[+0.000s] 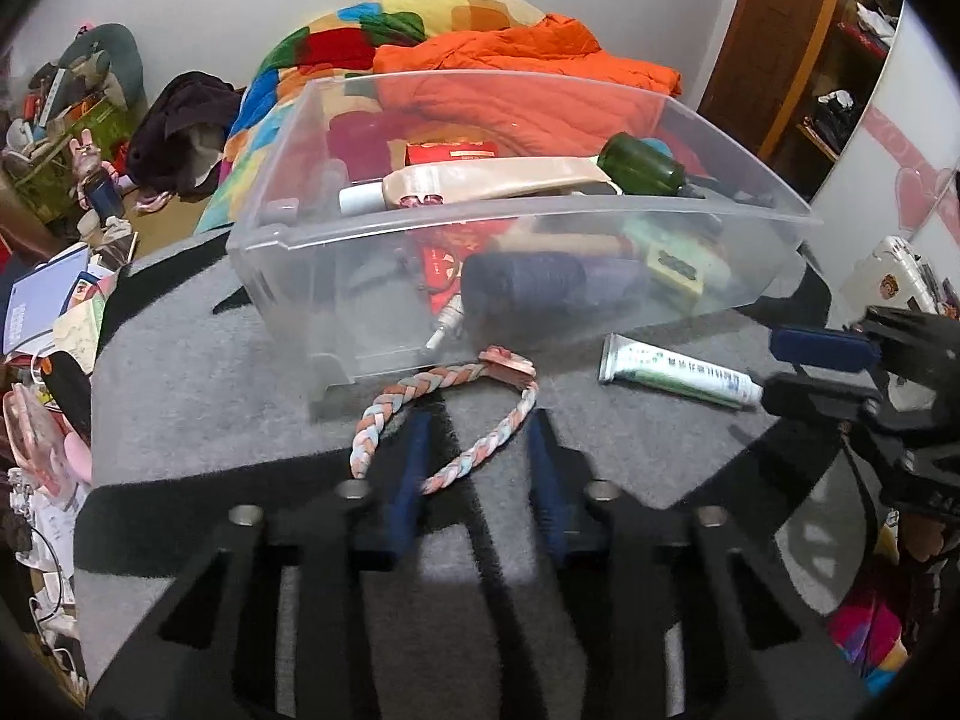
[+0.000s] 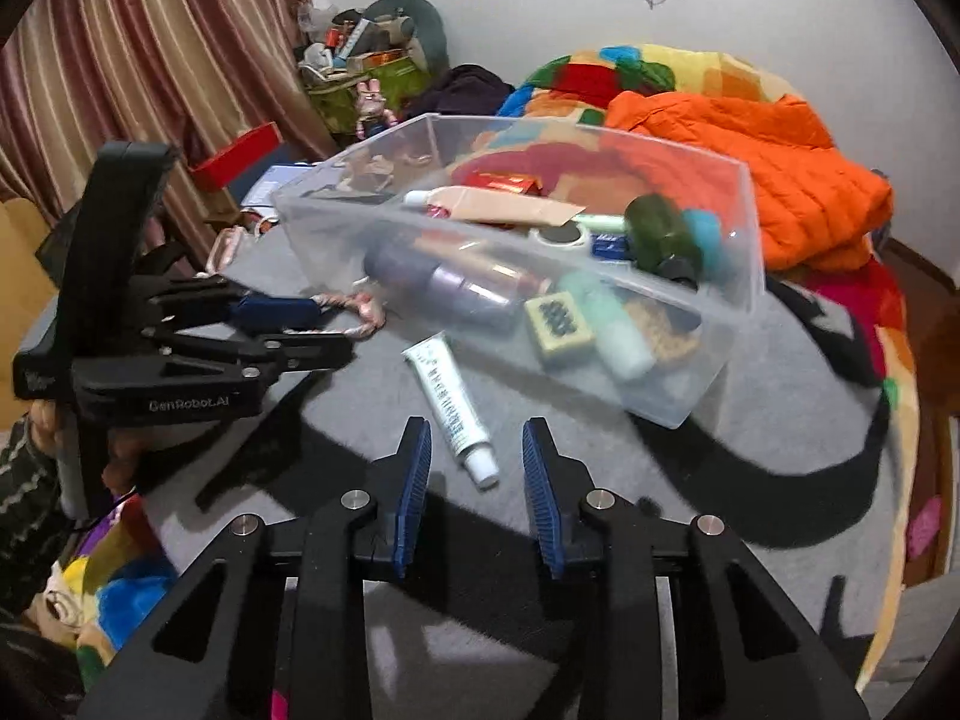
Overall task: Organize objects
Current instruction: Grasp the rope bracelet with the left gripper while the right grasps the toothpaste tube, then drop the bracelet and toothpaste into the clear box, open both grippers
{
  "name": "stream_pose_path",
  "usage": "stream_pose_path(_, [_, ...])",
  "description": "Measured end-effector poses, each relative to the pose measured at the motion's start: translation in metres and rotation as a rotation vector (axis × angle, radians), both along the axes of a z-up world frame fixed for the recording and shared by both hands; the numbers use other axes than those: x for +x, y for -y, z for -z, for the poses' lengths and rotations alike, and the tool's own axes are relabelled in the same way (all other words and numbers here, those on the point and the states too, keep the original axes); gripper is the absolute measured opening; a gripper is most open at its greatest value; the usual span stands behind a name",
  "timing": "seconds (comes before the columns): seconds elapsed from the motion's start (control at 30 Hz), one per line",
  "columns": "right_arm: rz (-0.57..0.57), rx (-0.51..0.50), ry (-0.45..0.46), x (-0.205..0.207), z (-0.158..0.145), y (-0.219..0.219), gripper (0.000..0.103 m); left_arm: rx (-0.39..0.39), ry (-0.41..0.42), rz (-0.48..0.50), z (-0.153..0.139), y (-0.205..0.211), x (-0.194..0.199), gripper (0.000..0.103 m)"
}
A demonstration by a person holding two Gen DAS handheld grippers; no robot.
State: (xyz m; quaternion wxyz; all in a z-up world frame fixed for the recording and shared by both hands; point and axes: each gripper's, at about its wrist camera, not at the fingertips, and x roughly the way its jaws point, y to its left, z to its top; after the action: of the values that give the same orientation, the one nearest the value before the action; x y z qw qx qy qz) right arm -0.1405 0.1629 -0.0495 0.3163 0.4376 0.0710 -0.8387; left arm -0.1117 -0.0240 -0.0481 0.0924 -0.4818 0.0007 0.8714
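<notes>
A clear plastic bin [image 1: 600, 294] [image 2: 708, 378] full of small items stands on the grey mat. A braided pink-and-white loop [image 1: 390, 408] [image 2: 360, 309] lies in front of it. My left gripper [image 1: 477, 423] [image 2: 324, 333] is open, its fingers straddling the loop's near end. A white tube [image 1: 678, 375] [image 2: 450, 402] lies on the mat to the right. My right gripper [image 2: 477, 429] [image 1: 774, 369] is open, with the tube's cap end between its fingers, not clamped.
The bin holds a green bottle [image 1: 642, 165], a beige tube [image 1: 498, 180], a dark cylinder [image 2: 444, 288] and other small items. An orange jacket [image 2: 750, 162] and a colourful blanket lie behind. Clutter [image 1: 60, 312] lies at the left beyond the mat edge.
</notes>
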Motion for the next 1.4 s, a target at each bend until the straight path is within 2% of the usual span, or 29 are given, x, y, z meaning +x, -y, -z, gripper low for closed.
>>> stream_pose_path(0.1, [-0.015, 0.04, 0.01, -0.005, 0.006, 0.013, 0.029, -0.002, -0.009, 0.007, 0.0, 0.0, 0.006, 0.012])
stream_pose_path(0.23, [-0.032, 0.089, 0.035, -0.011, 0.017, 0.025, 0.032, 0.008, -0.011, 0.028, -0.003, -0.002, 0.021, 0.008])
stream_pose_path(0.37, [-0.038, 0.116, -0.014, -0.004, 0.017, 0.03, 0.032, 0.064, 0.011, 0.073, -0.008, -0.003, 0.034, 0.006])
stream_pose_path(0.47, [-0.053, 0.103, -0.013, 0.002, 0.016, 0.03, 0.018, 0.059, 0.01, 0.098, -0.014, -0.005, 0.042, 0.006])
stream_pose_path(0.53, [-0.06, 0.089, -0.012, 0.006, 0.016, 0.029, 0.015, 0.051, 0.004, 0.095, -0.017, -0.005, 0.045, 0.006])
stream_pose_path(0.73, [-0.039, 0.05, -0.016, 0.019, 0.013, 0.024, 0.015, 0.018, 0.028, 0.109, -0.007, -0.011, 0.034, 0.014])
stream_pose_path(0.8, [-0.033, 0.036, -0.014, 0.021, 0.011, 0.024, 0.015, -0.012, -0.002, 0.126, -0.005, -0.018, 0.033, 0.019])
stream_pose_path(0.87, [-0.022, 0.022, -0.018, 0.023, 0.008, 0.021, 0.015, -0.033, -0.02, 0.131, -0.003, -0.022, 0.029, 0.019])
stream_pose_path(0.93, [-0.009, 0.003, -0.02, 0.024, 0.003, 0.017, 0.015, -0.063, -0.04, 0.14, -0.003, -0.027, 0.027, 0.015])
stream_pose_path(1.0, [0.013, -0.022, -0.032, 0.026, -0.005, 0.012, 0.015, -0.076, -0.044, 0.141, -0.002, -0.029, 0.026, 0.005])
stream_pose_path(1.2, [0.06, -0.09, -0.085, 0.029, -0.032, -0.004, 0.015, -0.002, -0.079, 0.074, -0.013, -0.017, 0.034, 0.003])
stream_pose_path(1.4, [0.094, -0.132, -0.126, 0.026, -0.051, -0.014, 0.014, 0.08, -0.209, -0.014, -0.052, 0.0, 0.049, 0.003])
